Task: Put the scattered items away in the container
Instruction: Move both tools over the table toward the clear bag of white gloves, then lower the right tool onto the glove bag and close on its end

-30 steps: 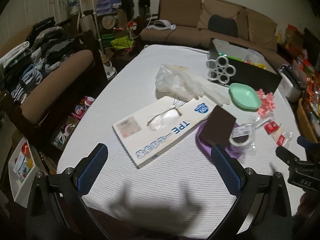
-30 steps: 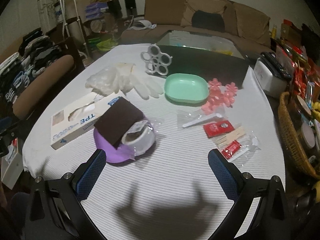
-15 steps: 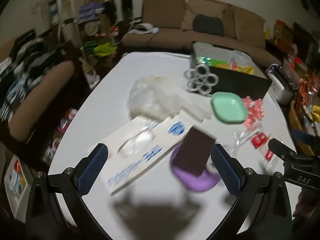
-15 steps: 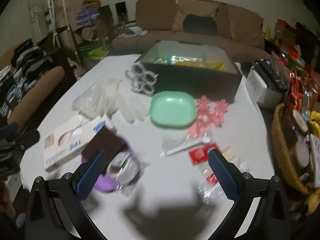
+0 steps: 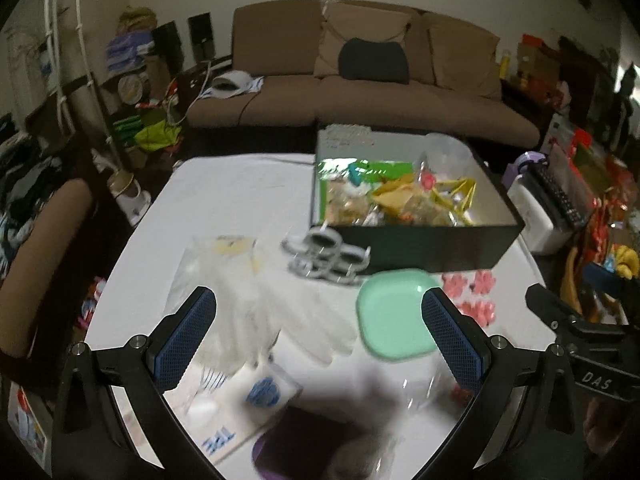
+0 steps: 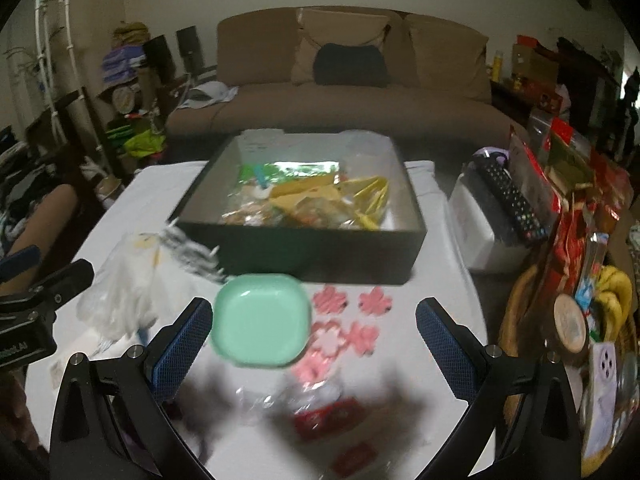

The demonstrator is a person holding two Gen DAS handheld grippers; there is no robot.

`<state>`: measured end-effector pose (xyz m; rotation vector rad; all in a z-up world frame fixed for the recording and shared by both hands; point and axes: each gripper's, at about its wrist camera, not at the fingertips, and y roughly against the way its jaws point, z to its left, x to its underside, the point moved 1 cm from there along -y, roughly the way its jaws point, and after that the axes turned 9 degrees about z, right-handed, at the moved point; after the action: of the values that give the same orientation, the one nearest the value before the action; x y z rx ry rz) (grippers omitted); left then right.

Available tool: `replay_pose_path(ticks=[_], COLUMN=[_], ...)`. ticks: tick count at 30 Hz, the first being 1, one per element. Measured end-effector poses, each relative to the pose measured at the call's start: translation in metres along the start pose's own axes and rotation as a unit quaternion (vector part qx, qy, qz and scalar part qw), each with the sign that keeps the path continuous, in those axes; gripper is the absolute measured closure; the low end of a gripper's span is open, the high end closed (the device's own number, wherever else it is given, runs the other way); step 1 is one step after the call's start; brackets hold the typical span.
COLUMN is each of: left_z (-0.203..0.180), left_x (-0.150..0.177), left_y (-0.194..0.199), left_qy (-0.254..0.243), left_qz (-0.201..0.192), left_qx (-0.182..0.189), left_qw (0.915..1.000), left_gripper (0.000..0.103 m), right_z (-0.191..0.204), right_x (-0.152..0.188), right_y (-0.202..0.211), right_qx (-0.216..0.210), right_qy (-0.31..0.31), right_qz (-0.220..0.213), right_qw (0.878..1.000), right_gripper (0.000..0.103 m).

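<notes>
A black box [image 5: 432, 244] [image 6: 320, 252] with several packets inside stands at the far side of the white table. In front of it lie a mint green dish [image 5: 394, 314] [image 6: 262, 320], pink flower pieces [image 6: 348, 324], a white ring holder [image 5: 328, 256], clear plastic gloves [image 5: 256, 300] [image 6: 124, 292], a tissue box [image 5: 240, 408], a purple bowl with a brown pad [image 5: 304, 436] and red sachets [image 6: 332, 420]. My left gripper [image 5: 320, 340] is open above the gloves and dish. My right gripper [image 6: 314, 344] is open above the dish and flowers.
A white appliance with a remote on it [image 6: 500, 216] stands right of the box. A wicker basket with bananas [image 6: 600, 308] sits at the right edge. A brown sofa [image 5: 360, 92] is behind the table, a chair [image 5: 40, 248] on the left.
Both grippers have moved forward over the table towards the box and risen; the tissue box and purple bowl have slid to the bottom of the views. Both stay open and empty.
</notes>
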<state>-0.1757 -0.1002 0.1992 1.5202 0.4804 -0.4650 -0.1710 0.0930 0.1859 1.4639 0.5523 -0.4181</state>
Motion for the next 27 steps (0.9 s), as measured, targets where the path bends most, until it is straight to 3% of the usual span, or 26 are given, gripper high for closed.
replay_pose_path(ticks=[10, 16, 20, 27], left_z=[-0.023, 0.004, 0.043, 0.107], left_x=[-0.04, -0.044, -0.032, 0.028], left_y=[-0.067, -0.07, -0.061, -0.038], left_qy=[-0.015, -0.001, 0.037, 0.098], left_qz=[0.015, 0.011, 0.01, -0.003], left_qx=[0.003, 0.015, 0.021, 0.014], left_qw=[0.9998, 0.9998, 0.999, 0.9951], left_gripper=[0.0, 0.0, 0.0, 0.0], right_z=[-0.027, -0.026, -0.021, 0.005], right_x=[-0.039, -0.04, -0.033, -0.005], right_y=[-0.046, -0.057, -0.058, -0.053], right_qx=[0.014, 0.014, -0.006, -0.054], right_qy=[0.0, 0.012, 0.014, 0.033], right_qz=[0.007, 0.007, 0.009, 0.013], right_qw=[1.0, 1.0, 1.0, 0.998], right_gripper=[0.0, 0.0, 0.0, 0.0])
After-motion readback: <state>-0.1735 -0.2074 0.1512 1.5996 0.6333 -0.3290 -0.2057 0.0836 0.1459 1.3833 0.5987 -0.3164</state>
